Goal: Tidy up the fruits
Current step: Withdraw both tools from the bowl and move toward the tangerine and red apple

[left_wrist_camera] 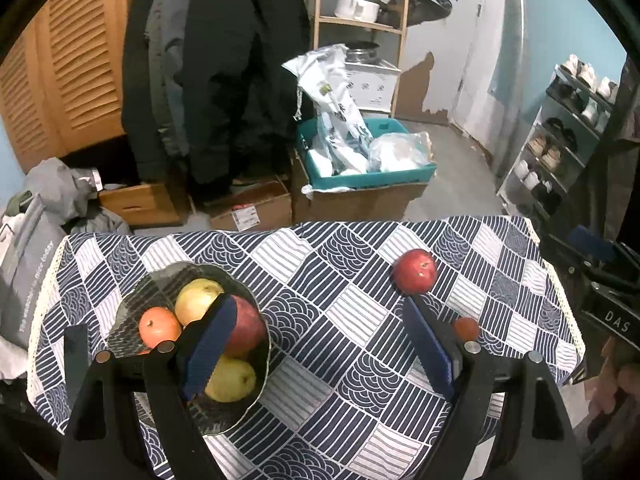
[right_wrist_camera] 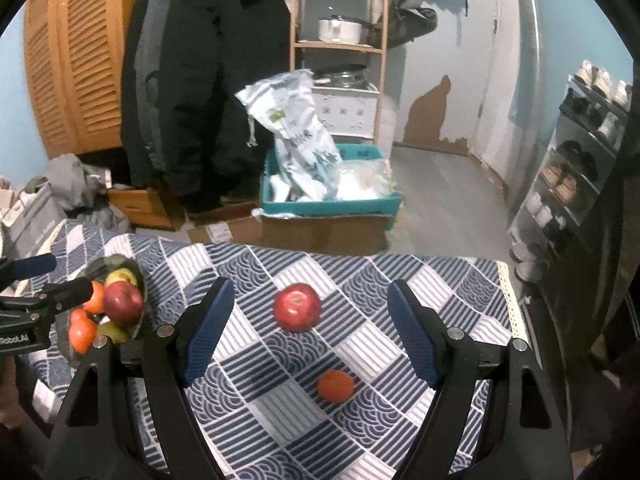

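Note:
A glass bowl (left_wrist_camera: 132,312) at the table's left holds a red apple (left_wrist_camera: 248,326), two yellow-green fruits (left_wrist_camera: 196,300) and an orange (left_wrist_camera: 159,326); it also shows in the right wrist view (right_wrist_camera: 140,280). A loose red apple (left_wrist_camera: 415,271) (right_wrist_camera: 297,307) and a small orange (left_wrist_camera: 466,328) (right_wrist_camera: 336,385) lie on the patterned cloth to the right. My left gripper (left_wrist_camera: 320,312) is open and empty, over the cloth between bowl and apple. My right gripper (right_wrist_camera: 310,296) is open and empty, with the loose apple between its fingers and the orange just below.
The table (right_wrist_camera: 460,280) has a blue and white patterned cloth. Behind it stand cardboard boxes, a teal crate (left_wrist_camera: 372,176) with bags, hanging coats, a wooden shelf and a shoe rack (left_wrist_camera: 560,140) at the right. The right gripper's body shows at the left wrist view's right edge (left_wrist_camera: 608,300).

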`<action>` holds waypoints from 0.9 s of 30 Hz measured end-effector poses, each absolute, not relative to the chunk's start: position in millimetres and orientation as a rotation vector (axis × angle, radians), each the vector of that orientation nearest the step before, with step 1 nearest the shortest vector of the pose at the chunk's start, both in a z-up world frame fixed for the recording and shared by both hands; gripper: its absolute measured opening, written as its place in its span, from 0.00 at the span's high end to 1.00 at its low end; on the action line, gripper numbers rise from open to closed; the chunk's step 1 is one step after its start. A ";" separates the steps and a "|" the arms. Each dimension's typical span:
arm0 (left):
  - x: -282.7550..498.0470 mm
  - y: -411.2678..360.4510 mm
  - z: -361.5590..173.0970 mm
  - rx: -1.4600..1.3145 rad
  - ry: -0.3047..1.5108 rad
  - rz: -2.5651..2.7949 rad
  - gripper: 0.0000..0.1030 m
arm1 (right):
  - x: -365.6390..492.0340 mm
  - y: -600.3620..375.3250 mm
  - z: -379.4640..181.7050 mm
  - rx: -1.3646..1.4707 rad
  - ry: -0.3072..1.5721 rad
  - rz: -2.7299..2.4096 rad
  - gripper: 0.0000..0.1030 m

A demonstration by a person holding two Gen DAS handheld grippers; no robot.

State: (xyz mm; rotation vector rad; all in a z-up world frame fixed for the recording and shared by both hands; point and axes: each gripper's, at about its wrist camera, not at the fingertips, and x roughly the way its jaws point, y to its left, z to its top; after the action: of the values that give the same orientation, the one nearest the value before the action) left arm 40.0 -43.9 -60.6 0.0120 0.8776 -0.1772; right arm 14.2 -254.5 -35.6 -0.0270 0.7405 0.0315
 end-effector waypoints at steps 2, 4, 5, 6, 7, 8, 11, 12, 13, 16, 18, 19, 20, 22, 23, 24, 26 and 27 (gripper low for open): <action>43.0 -50.0 -65.9 0.020 0.891 -0.185 0.16 | 15.9 -260.1 -40.6 -0.017 0.755 0.026 0.23; 45.4 -55.0 -70.9 0.030 0.897 -0.189 0.16 | 17.9 -266.6 -47.6 0.001 0.773 0.022 0.23; 46.6 -56.5 -73.0 0.034 0.899 -0.193 0.16 | 19.3 -270.1 -51.9 0.011 0.785 0.021 0.23; 47.9 -59.4 -76.1 0.040 0.901 -0.197 0.16 | 21.5 -274.5 -58.0 0.024 0.802 0.019 0.23; 49.9 -62.2 -79.7 0.048 0.908 -0.197 0.16 | 22.8 -278.0 -63.0 0.032 0.816 0.015 0.23; 51.7 -63.9 -82.6 0.052 0.914 -0.197 0.16 | 24.7 -280.8 -68.5 0.037 0.829 0.009 0.23; 58.5 -70.2 -94.7 0.055 0.941 -0.203 0.16 | 30.0 -289.5 -85.6 0.056 0.873 -0.005 0.23; 60.3 -71.7 -98.2 0.057 0.948 -0.203 0.16 | 32.5 -293.9 -94.6 0.077 0.898 -0.008 0.23; 62.2 -73.4 -102.5 0.062 0.955 -0.200 0.16 | 34.2 -297.1 -101.5 0.097 0.916 -0.006 0.23; 68.4 -78.0 -116.4 0.074 0.977 -0.188 0.16 | 38.3 -304.5 -122.5 0.139 0.963 -0.003 0.23; 71.0 -81.0 -125.1 0.080 0.990 -0.190 0.16 | 40.8 -306.5 -135.2 0.141 0.990 -0.013 0.23; 71.7 -83.2 -129.2 0.087 0.994 -0.191 0.16 | 42.5 -307.9 -144.6 0.143 1.013 -0.018 0.23; 72.5 -85.3 -133.3 0.096 0.997 -0.190 0.16 | 44.1 -307.7 -152.4 0.147 1.034 -0.019 0.23; 73.8 -89.8 -143.2 0.121 1.006 -0.188 0.16 | 45.3 -308.0 -164.4 0.142 1.066 -0.020 0.23; 74.3 -91.4 -147.4 0.129 1.010 -0.189 0.16 | 45.8 -306.9 -171.8 0.133 1.086 -0.021 0.23; 74.6 -93.1 -151.7 0.135 1.016 -0.192 0.16 | 46.1 -306.2 -176.6 0.130 1.098 -0.019 0.23; 74.9 -95.9 -158.8 0.142 1.027 -0.192 0.16 | 47.5 -303.8 -187.4 0.125 1.127 -0.012 0.23; 75.3 -96.8 -162.3 0.144 1.032 -0.195 0.16 | 47.9 -302.4 -192.0 0.120 1.138 -0.011 0.23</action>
State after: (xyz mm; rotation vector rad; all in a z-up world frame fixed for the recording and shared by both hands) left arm 75.3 -96.8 -162.3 0.1435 1.0323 -0.1955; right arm 47.9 -302.4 -192.0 0.1198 1.1385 -0.0108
